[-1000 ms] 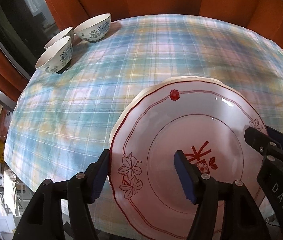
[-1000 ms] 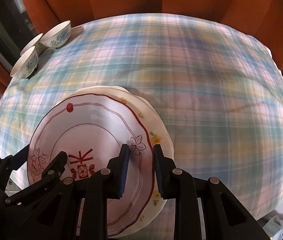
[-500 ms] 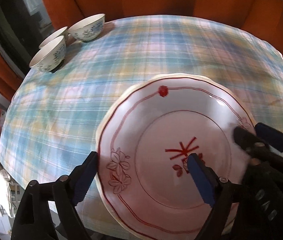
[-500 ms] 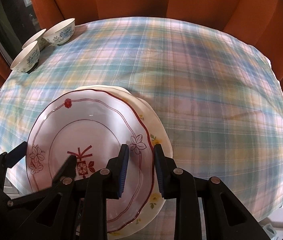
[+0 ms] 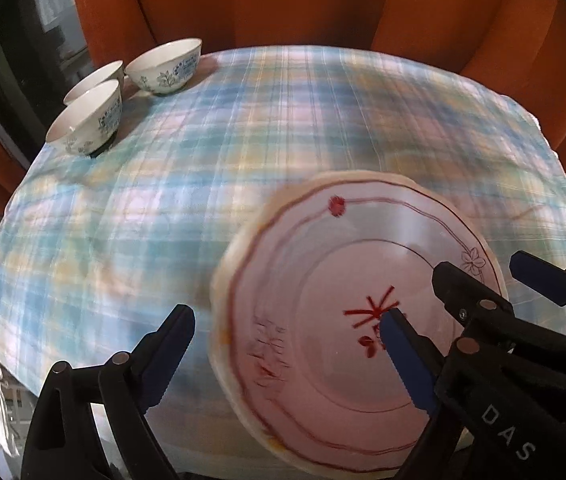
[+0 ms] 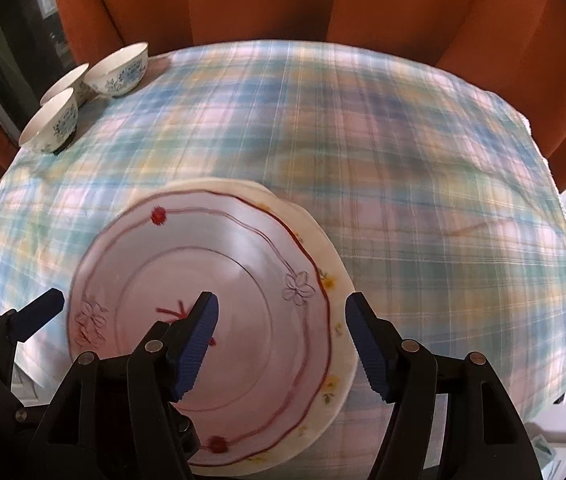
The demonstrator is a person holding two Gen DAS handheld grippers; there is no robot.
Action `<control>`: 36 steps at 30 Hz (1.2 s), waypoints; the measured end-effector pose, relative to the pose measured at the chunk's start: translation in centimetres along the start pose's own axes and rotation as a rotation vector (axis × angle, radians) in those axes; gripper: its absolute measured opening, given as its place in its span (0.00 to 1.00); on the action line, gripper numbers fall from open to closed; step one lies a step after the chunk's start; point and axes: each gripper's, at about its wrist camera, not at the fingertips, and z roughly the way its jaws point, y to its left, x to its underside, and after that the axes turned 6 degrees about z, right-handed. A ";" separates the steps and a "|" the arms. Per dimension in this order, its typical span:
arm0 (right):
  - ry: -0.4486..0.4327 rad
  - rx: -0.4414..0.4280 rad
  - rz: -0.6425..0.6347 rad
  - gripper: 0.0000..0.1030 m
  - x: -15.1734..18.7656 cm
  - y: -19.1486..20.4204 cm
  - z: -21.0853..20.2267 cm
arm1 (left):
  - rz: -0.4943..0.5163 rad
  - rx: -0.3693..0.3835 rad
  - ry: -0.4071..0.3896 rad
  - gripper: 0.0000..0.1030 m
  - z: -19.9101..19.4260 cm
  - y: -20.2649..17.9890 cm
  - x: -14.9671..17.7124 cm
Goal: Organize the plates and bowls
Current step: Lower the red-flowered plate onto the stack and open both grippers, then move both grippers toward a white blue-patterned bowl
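A white plate with red rim lines and red flower marks [image 5: 347,320] [image 6: 243,320] lies on top of a cream plate with small yellow flowers [image 6: 335,308] near the table's front edge. My left gripper [image 5: 287,344] is open, its fingers astride the plates' left rim. My right gripper [image 6: 283,336] is open, its fingers astride the plates' right rim; it also shows at the right of the left wrist view [image 5: 479,280]. Three white bowls with blue flowers [image 5: 163,66] [image 6: 117,72] stand at the far left corner.
The table wears a blue, green and pink plaid cloth [image 5: 283,128] [image 6: 403,160]. Orange curtains [image 5: 283,0] [image 6: 323,0] hang behind it. A dark window [image 5: 23,60] is at the left.
My right gripper, shut on the plates' right rim before, has opened wide. My left gripper stays open and has shifted left. The red-patterned plate now rests on the cream plate.
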 end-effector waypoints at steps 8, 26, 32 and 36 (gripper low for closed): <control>-0.018 0.025 0.076 0.68 0.0 5.3 -0.9 | 0.069 0.053 -0.027 0.91 -0.9 5.7 -0.5; -0.044 0.040 0.146 0.76 -0.6 21.8 -0.4 | 0.060 0.033 -0.035 0.90 -0.7 22.3 -0.3; -0.023 0.040 0.088 0.79 -2.0 26.2 0.6 | 0.027 0.047 -0.028 0.87 0.3 26.2 -1.1; -0.068 0.028 0.062 0.79 -3.6 28.0 1.0 | 0.040 0.054 -0.067 0.80 0.8 28.0 -3.0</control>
